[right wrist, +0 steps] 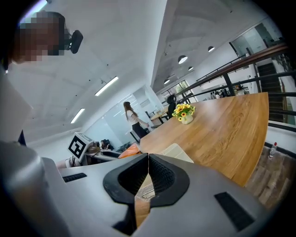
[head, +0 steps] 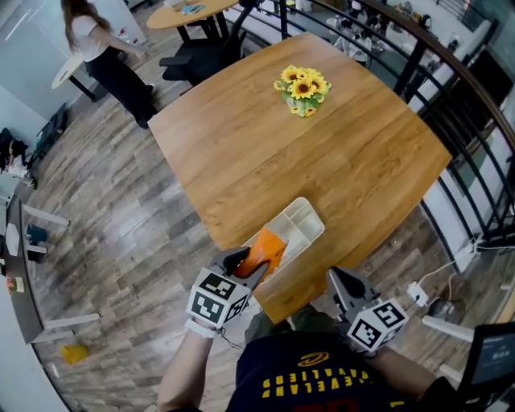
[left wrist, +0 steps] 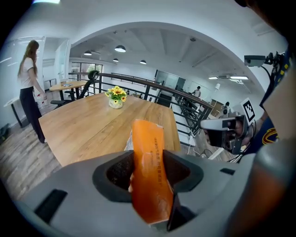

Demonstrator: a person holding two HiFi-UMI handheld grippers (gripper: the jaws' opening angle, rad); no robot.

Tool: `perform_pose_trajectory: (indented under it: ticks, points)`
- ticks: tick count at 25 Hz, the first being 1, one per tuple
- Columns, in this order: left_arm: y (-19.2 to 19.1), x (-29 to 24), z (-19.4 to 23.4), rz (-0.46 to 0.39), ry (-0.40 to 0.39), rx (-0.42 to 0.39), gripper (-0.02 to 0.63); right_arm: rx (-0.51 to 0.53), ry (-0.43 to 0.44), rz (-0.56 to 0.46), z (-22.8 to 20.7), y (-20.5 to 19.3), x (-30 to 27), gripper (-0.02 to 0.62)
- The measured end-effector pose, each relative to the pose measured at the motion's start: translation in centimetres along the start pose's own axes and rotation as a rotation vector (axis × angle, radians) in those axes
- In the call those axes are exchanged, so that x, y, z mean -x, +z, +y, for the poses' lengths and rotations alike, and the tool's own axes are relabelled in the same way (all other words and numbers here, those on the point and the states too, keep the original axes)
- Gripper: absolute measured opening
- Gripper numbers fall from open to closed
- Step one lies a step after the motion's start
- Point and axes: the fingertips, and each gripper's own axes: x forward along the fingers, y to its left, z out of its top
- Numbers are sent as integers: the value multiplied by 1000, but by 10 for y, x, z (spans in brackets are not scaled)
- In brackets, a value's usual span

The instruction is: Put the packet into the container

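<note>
An orange packet (head: pixel 267 249) stands upright between the jaws of my left gripper (head: pixel 244 264), which is shut on it. The packet (left wrist: pixel 149 143) hangs over the near end of a white divided container (head: pixel 296 228) that lies at the table's near edge. In the left gripper view my left gripper (left wrist: pixel 150 170) presses both pads against the packet's sides, and a sliver of the container (left wrist: pixel 129 141) shows behind it. My right gripper (head: pixel 338 282) is off the table's edge to the right, shut and empty. From my right gripper (right wrist: pixel 147 175), the container (right wrist: pixel 178 152) lies just ahead.
A wooden table (head: pixel 265 137) carries a pot of sunflowers (head: pixel 303 88) near its far side. A dark railing (head: pixel 451 88) runs along the right. A person (head: pixel 100 52) stands at the far left, with a round table (head: pixel 189 12) and chairs behind.
</note>
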Motion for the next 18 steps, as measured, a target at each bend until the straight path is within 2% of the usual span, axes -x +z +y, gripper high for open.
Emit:
perform_pose_trajectory:
  ticks: [5,8,11,16,18]
  points:
    - [5,-12,0,26,-25,-30,189,7,17,24,1,3,-22,11]
    - [9,-15,0,49,-31,-76,187,12,21,31,4,9,-37,11]
    - [12,-19,0,78,-45,-129,187,55,29,49,8,16,-53,11]
    - [15,-32,-1,96,-101,-146,187,139,79,126,6,18,-86,15]
    - [12,-38,0,106,-119,-145,187,142,102,167,3,13,-100,79]
